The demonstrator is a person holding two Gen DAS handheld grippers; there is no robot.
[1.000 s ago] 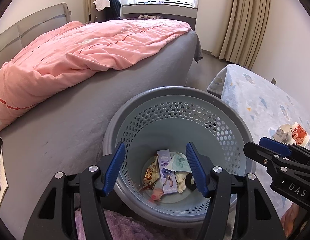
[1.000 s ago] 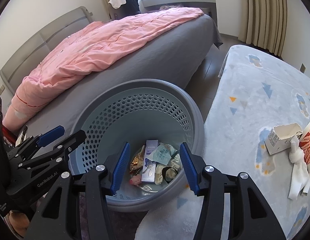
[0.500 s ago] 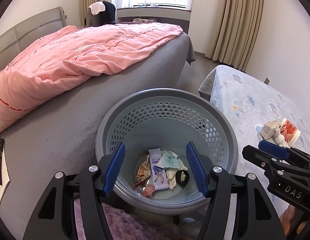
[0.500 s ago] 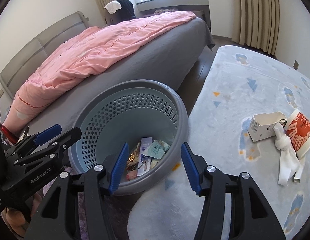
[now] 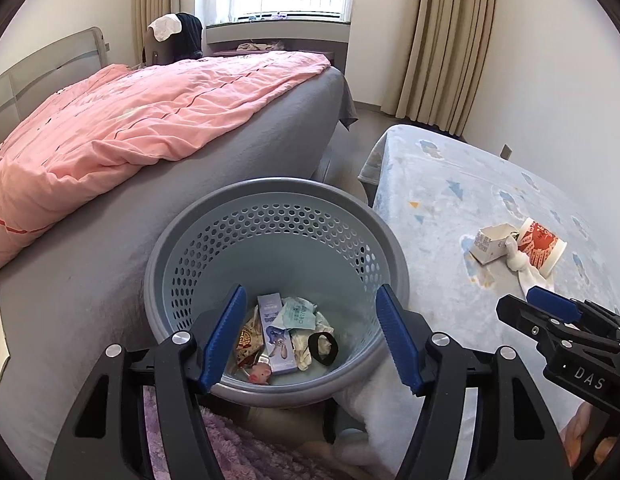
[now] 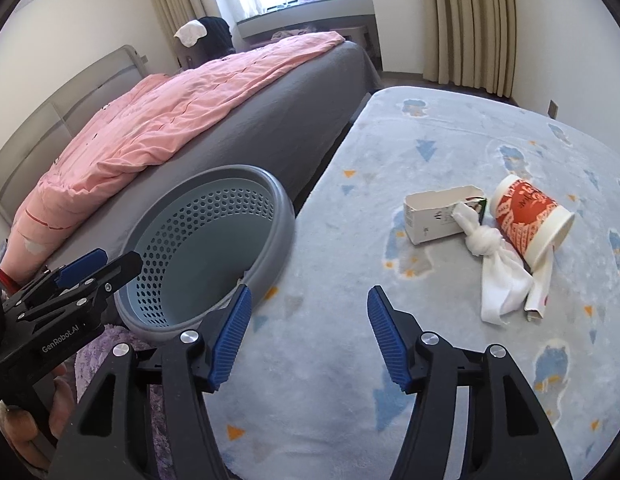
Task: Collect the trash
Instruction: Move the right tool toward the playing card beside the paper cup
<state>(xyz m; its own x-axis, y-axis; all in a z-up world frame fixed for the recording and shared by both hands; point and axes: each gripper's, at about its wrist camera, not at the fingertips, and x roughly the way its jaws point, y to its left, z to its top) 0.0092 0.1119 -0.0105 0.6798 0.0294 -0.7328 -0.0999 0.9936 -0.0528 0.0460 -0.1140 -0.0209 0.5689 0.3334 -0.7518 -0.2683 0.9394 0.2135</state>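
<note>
My right gripper [image 6: 307, 336] has swung right, off the basket [image 6: 283, 216] and toward the rug [image 6: 430, 128]; I judge the next pickup begins. Both it and my left gripper [image 5: 310, 340] stand wide open and empty. Remaining trash lies far right on the rug: an open carton [image 6: 434, 220], a knotted white cloth [image 6: 494, 268] and a tipped red cup [image 6: 530, 220], all touching.

Basket [image 5: 394, 264] between bed [image 5: 189, 184] and rug [image 5: 450, 200], carton [image 6: 434, 216] on rug
</note>
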